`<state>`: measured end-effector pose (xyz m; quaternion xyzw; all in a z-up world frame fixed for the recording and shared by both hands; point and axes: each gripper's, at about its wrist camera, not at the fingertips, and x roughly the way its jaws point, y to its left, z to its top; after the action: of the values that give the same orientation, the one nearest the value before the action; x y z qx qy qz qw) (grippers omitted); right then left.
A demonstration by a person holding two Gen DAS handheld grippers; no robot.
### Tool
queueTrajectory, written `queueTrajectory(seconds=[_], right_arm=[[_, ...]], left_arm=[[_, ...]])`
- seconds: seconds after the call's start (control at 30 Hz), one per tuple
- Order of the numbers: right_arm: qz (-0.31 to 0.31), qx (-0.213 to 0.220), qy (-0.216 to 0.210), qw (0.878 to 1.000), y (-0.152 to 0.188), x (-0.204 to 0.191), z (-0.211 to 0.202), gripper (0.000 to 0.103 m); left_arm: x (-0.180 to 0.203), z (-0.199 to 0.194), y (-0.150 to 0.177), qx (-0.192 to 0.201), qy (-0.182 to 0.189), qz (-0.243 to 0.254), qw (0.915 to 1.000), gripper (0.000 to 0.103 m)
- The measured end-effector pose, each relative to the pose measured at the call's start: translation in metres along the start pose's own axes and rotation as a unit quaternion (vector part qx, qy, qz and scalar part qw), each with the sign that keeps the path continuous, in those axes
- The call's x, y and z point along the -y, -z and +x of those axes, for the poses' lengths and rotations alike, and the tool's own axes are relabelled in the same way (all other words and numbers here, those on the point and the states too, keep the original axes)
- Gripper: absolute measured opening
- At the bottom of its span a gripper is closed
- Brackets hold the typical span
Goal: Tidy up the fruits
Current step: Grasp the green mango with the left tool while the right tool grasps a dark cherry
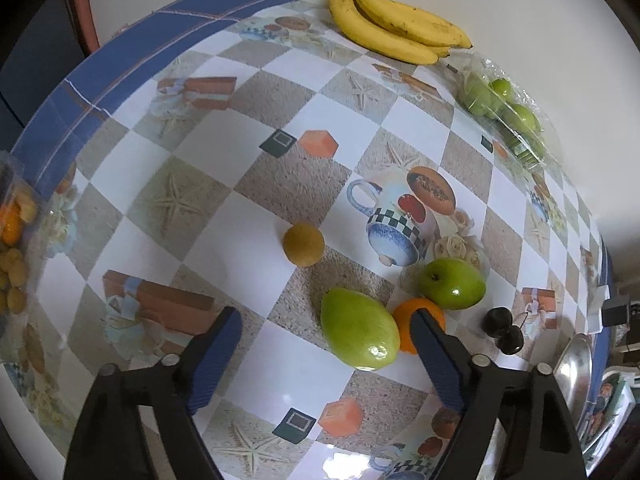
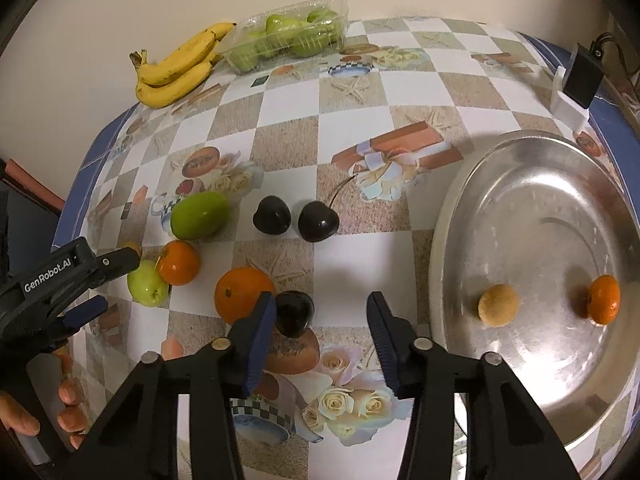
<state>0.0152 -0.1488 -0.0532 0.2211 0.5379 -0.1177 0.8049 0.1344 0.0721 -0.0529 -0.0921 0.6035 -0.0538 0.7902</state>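
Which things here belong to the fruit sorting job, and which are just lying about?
Job:
metal tray
loose cherries
oranges
green fruits
small brown fruit

Lying about:
black adapter
bananas
packaged green fruit

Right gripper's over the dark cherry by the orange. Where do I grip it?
Take the cherry across its round body, coming from above. The orange crowds its left side, so keep the left finger thin between them; the right side is free.
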Motion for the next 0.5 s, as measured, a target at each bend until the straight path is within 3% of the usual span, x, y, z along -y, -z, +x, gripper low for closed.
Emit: queueTrajectory(seconds=[0.5], right_arm=[[-0.007,-0.010,-0.002,1.000,0.001,-0.007,0.011,0.044]], left_arm=[[0.008,0.013,0.002,-0.006,0.004,-0.002,1.0000,0.079]])
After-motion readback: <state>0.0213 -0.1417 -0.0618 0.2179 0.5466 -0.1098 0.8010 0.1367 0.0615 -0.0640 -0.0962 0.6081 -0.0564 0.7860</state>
